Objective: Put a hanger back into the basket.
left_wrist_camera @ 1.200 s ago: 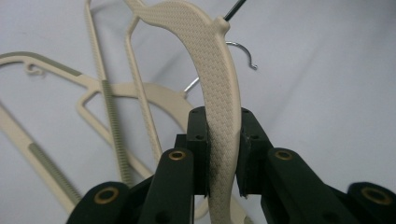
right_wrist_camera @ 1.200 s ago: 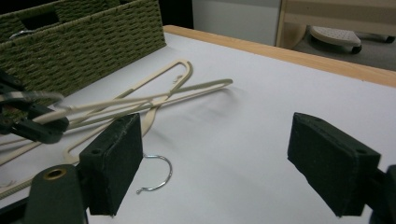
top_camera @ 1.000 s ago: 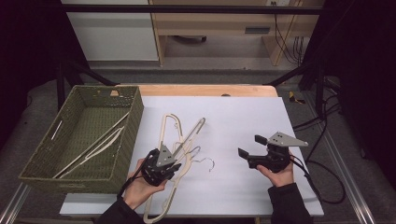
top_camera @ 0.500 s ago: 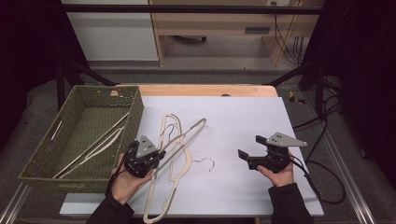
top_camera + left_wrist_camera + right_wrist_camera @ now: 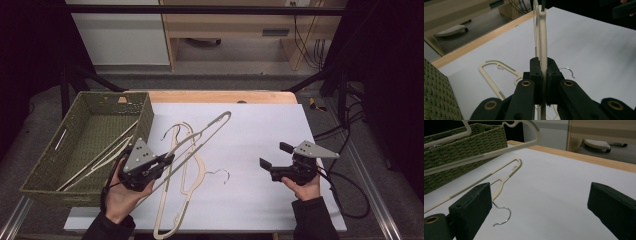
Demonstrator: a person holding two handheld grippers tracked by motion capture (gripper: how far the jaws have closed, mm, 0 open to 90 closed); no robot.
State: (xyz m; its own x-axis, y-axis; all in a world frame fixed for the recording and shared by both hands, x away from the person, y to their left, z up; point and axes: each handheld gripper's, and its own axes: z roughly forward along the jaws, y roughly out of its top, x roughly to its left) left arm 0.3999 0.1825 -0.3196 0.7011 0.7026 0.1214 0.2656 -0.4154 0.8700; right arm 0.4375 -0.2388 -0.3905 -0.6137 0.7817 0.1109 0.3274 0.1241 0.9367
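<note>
Left gripper clamped on raised cream hanger, tilted above bench near green basket at left edge. Right gripper released, jaws just widened, nothing between. Second hanger flat on white sheet between grippers.

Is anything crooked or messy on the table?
Nothing is broken or spilled. One cream hanger hangs tilted above the table, pinched in the left gripper, while another hanger lies flat on the white sheet.

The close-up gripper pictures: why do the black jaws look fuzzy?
Left gripper view: the jaws sit too near the lens, soft, while the hanger between them blurs upward. Right gripper view: jaws soft, the hook sharper. High view: evenly lit sheet, dark surroundings.
</note>
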